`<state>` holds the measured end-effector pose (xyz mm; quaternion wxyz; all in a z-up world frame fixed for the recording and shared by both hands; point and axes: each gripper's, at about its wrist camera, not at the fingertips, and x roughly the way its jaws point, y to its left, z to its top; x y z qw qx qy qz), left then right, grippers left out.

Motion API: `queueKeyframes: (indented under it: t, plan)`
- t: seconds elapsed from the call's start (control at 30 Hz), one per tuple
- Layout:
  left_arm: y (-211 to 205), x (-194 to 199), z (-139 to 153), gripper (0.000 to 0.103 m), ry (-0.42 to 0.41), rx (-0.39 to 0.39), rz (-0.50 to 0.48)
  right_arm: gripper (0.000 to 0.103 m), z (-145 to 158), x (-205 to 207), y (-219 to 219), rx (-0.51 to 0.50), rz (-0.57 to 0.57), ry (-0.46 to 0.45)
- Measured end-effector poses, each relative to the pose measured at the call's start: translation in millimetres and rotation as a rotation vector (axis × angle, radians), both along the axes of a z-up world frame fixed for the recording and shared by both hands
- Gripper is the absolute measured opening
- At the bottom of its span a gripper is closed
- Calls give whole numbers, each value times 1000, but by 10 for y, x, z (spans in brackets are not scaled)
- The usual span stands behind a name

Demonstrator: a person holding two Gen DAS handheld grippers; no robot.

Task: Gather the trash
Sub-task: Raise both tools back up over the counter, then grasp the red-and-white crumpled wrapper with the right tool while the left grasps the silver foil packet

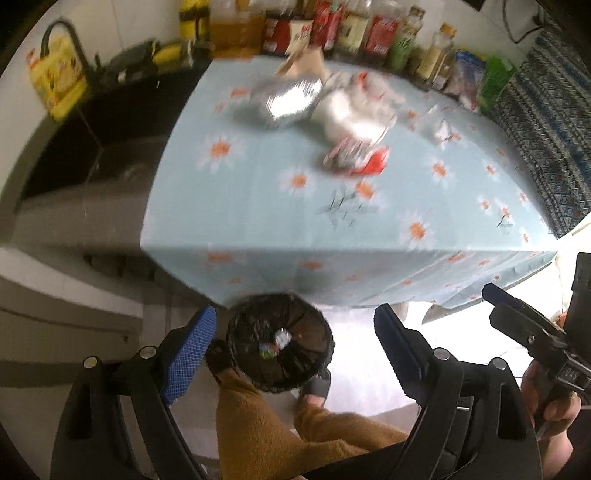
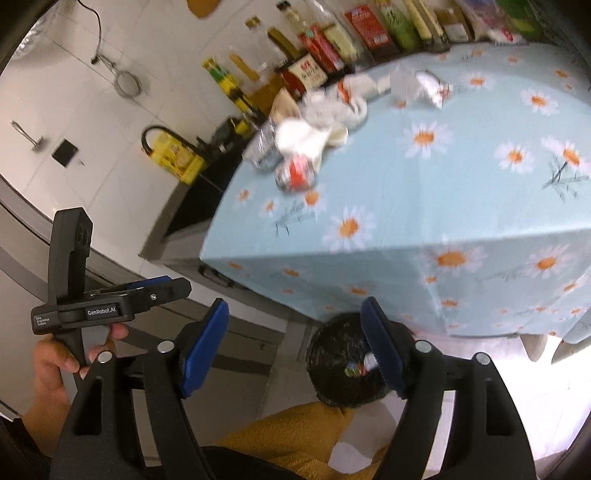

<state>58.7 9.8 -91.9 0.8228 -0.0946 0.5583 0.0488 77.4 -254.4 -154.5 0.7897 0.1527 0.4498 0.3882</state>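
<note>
1. The left gripper (image 1: 295, 343) is seen with its jaws spread wide and nothing between the blue pads; it is released.
2. Directly below and between the left gripper's fingers, a black-lined trash bin (image 1: 279, 341) is seen on the floor, with a few small scraps lying inside it.
3. The right gripper (image 2: 295, 347) is likewise spread wide and empty; no item is pressed by its pads.
4. The same trash bin (image 2: 343, 369) is found below the right gripper, partly covered by its right finger.
5. Ahead of and above both grippers, a table with a daisy-print cloth (image 1: 258, 206) is seen; its near edge is close to the bin.
6. Far ahead of the left gripper, on the cloth, a pile of trash is lying: a crumpled foil piece (image 1: 288, 101), white paper or plastic (image 1: 351, 114) just right of it, and a red-and-white wrapper (image 1: 356, 160) nearer the gripper. Blur hides finer detail.
7. Behind the pile, a row of bottles and packets (image 1: 351, 33) is lined along the table's far edge.
8. Mustard-coloured trouser legs (image 1: 258, 424) are seen beneath the left gripper, just beside the bin.
</note>
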Motion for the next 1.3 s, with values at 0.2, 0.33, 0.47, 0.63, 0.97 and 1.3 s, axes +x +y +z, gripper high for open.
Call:
queueKeyframes:
  t: [0.2, 0.33, 0.47, 0.63, 0.97, 1.3]
  plan:
    - [-32, 274, 327, 94, -67, 92, -103, 86, 166, 258, 97, 38, -51, -30]
    - [54, 557, 309, 94, -73, 144, -170, 86, 187, 427, 277, 37, -90, -24]
    - [218, 815, 274, 94, -78, 126, -231, 86, 123, 618, 526, 33, -127, 21]
    - [447, 1186, 251, 94, -97, 135, -360, 78, 8, 841, 847, 32, -184, 76]
    - [755, 1924, 23, 94, -72, 154, -588, 63, -238, 1107, 1262, -36, -399, 148]
    - [710, 2418, -355, 94, 12, 149, -784, 43, -291, 1109, 1421, -26, -524, 151]
